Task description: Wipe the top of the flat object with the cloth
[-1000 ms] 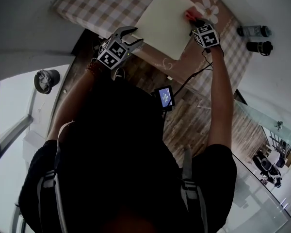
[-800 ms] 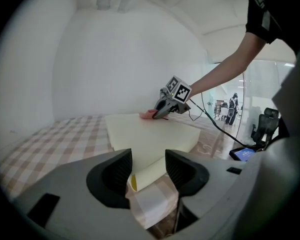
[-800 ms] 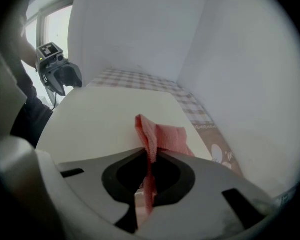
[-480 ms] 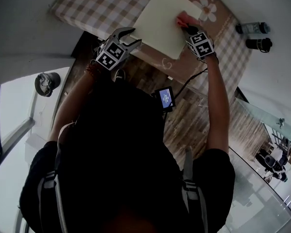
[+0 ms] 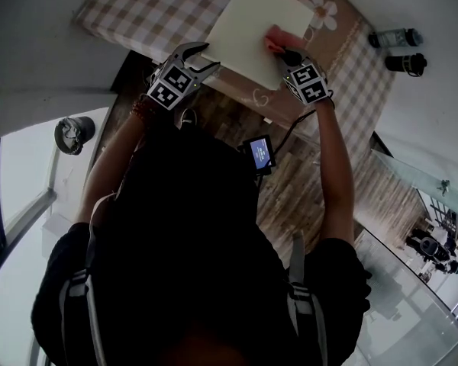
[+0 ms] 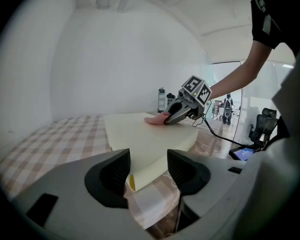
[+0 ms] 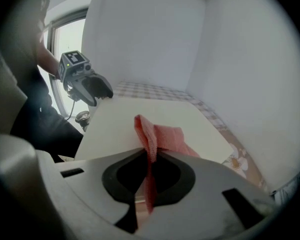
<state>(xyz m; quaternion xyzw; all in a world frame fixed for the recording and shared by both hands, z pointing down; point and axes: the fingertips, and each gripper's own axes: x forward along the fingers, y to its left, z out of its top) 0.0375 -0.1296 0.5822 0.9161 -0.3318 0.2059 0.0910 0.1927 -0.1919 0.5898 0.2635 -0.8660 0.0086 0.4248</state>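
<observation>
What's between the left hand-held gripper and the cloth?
Only the bare cream top of the flat object, clear to the cloth, as the left gripper view shows. The left hand-held gripper has just opened its jaws wider around the near corner.

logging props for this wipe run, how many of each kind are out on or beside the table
flat cream board: 1
pink cloth: 1
bottles: 2
total: 4

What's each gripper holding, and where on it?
Right gripper: pink cloth, pinched at a bunched fold. Left gripper: nothing. Its jaws have just been opening, with a corner of the cream pad between them, unpressed.
</observation>
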